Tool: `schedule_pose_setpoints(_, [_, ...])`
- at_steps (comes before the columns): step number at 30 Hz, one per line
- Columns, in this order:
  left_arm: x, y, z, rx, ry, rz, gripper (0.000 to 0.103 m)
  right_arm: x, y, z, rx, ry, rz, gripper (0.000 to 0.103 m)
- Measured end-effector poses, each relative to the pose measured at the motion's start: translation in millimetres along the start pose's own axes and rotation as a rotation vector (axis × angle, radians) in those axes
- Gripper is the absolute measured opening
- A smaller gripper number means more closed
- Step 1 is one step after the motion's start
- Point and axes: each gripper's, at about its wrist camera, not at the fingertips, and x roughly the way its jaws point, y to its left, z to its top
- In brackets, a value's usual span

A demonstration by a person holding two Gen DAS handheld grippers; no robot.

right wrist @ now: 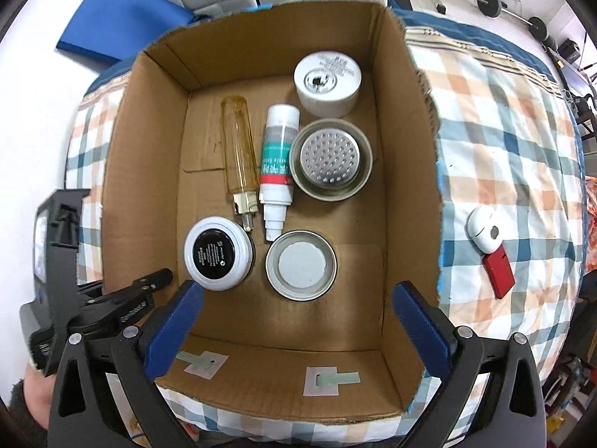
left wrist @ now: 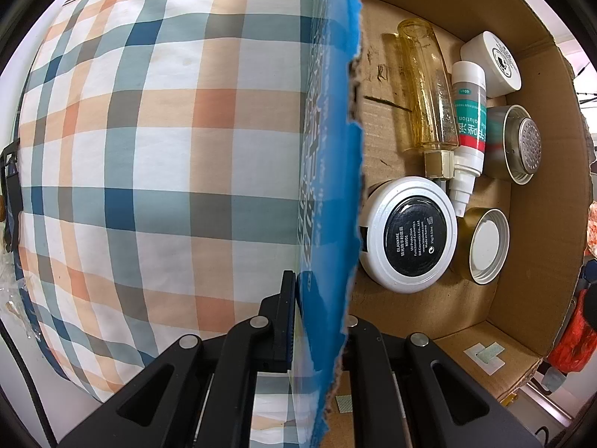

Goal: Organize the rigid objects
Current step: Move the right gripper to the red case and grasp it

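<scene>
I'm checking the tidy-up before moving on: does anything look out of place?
Yes: a white earbud case and red block lie on the checked cloth, outside the cardboard box that holds the other items.

left tool (left wrist: 298,321): clamped on box wall (left wrist: 328,194) | compact (left wrist: 408,233) inside box

The left gripper (left wrist: 298,321) points straight down, its jaws clamped tight on the left wall of the cardboard box (right wrist: 406,186). The right gripper (right wrist: 296,321) hangs over the box's near edge, blue-padded fingers (right wrist: 175,330) spread wide, nothing between them.
</scene>
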Motion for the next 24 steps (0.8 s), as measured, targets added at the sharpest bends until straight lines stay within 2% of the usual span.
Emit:
schedule_pose_setpoints(16, [2,-1,2,0.003,0.003,0.002,0.006,-49,-21,-7,0.031,-0.057,0.052,0.103])
schedule_pose_setpoints(24, [3,-1,3,0.004,0.003,0.003,0.006,-63,-54,-7,0.097,-0.081,0.069,0.103])
